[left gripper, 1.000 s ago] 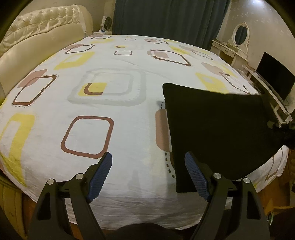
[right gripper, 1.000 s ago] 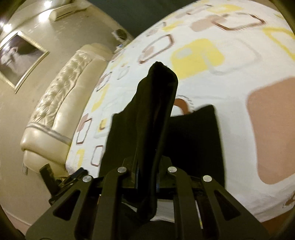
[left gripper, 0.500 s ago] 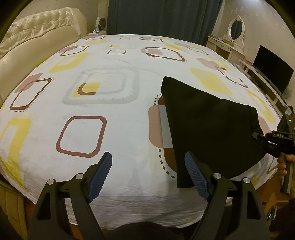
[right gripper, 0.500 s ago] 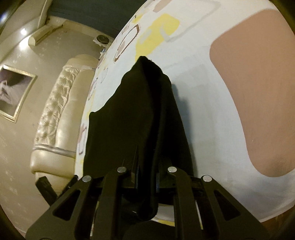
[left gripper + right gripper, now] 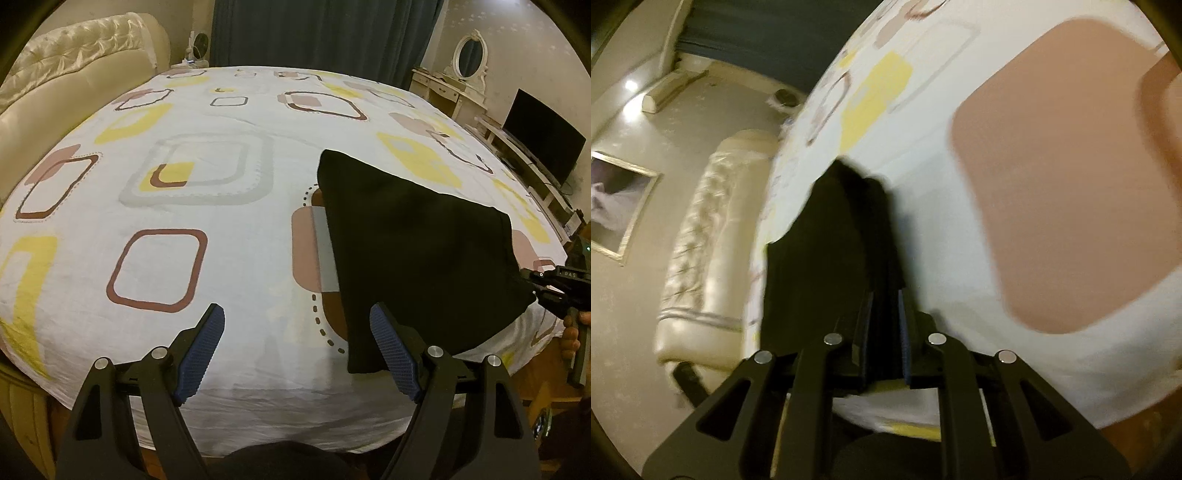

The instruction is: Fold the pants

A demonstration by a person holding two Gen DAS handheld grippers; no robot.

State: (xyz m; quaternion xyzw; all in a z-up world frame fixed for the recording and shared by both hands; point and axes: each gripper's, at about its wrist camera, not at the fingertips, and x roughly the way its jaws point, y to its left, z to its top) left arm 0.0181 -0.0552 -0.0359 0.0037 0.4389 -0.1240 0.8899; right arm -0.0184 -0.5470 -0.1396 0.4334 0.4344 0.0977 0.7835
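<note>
The black pants (image 5: pixel 417 251) lie folded on the patterned bedsheet (image 5: pixel 207 206) at the right of the left wrist view. My left gripper (image 5: pixel 297 345) is open and empty, low over the bed's near edge, with its right finger beside the pants' near left corner. My right gripper (image 5: pixel 885 325) is shut on the pants (image 5: pixel 834 251) at their right corner, low over the sheet; it also shows at the far right of the left wrist view (image 5: pixel 554 286).
A cream tufted headboard (image 5: pixel 66 85) stands at the left. Dark curtains (image 5: pixel 317 33) hang behind the bed. A dressing table with mirror (image 5: pixel 461 81) and a TV (image 5: pixel 543 142) stand at the right. The bed's edge runs close in front of both grippers.
My right gripper has brought the held edge of the pants down towards the sheet, and the cloth now lies flatter. My left gripper has stayed open and nearly still.
</note>
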